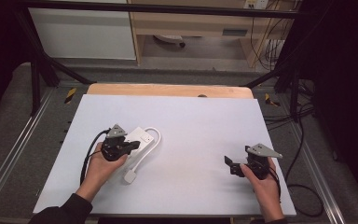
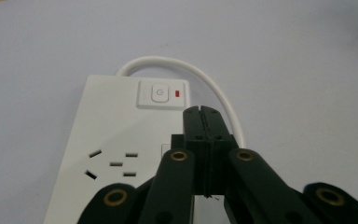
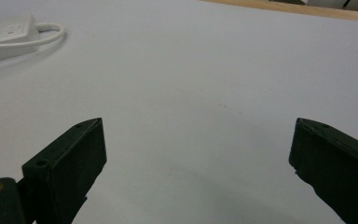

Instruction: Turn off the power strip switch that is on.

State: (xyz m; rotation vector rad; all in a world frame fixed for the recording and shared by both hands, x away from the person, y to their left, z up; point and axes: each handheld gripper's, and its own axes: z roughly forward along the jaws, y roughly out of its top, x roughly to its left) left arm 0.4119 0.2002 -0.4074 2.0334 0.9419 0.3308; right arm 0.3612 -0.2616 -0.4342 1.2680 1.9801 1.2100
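The left gripper, seen from the high view, hovers over a white power strip on the left half of the white table, its jaws too small there to read; the right gripper sits well apart on the right half, over bare table. The strip's cord loops round to a white plug lying nearer the person, a detail neither gripper view offers. In the left gripper view the left gripper is clenched, jaws pressed together with nothing between them, tips above the power strip just beside its switch, whose red light glows; the jaws cover part of the strip's right edge, and whether they touch it cannot be told. In the right gripper view the right gripper stands released, jaws wide over bare table, with the power strip cut off at the upper left corner.
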